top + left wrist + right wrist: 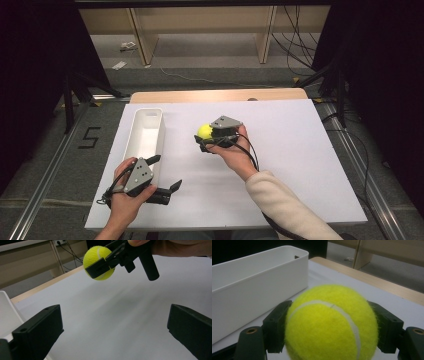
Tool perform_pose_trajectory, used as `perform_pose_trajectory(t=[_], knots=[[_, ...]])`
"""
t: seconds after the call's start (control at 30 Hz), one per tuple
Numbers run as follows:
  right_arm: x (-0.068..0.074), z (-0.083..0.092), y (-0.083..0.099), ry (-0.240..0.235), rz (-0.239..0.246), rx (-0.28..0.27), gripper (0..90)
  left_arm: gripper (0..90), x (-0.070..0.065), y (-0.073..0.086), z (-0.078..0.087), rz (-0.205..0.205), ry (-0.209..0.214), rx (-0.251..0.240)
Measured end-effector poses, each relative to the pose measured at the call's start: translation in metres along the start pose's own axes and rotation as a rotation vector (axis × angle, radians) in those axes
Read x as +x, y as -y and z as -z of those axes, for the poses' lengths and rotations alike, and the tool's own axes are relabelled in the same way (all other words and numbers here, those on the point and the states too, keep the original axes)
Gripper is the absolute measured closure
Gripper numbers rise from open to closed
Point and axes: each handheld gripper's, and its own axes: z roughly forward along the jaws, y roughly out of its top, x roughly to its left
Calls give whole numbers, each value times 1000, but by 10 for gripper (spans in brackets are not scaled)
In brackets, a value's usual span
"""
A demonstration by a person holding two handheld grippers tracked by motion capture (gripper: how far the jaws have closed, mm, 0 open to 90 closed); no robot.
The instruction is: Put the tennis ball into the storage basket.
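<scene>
The tennis ball is clamped between the jaws of the right gripper and held above the table, near the white bin (probably its destination); the left gripper is kept wide apart beside the bin, so the way is free.

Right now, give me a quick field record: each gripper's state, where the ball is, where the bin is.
right gripper: shut on the tennis ball, a jaw on each side of it
ball height: appears lifted off the white board in the left gripper view
left gripper: open, nothing between its jaws, near the board's front edge
white bin: long, open-topped, on the board's left part, looks empty
ball to bin: apart, ball to the bin's right
</scene>
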Motion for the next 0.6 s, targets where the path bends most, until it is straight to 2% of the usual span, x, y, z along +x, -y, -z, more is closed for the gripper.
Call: perform_pose_trajectory(t=[0.6], knots=[[8, -7, 0, -12, 5, 7, 269, 0, 0, 0, 0, 5, 4, -4]])
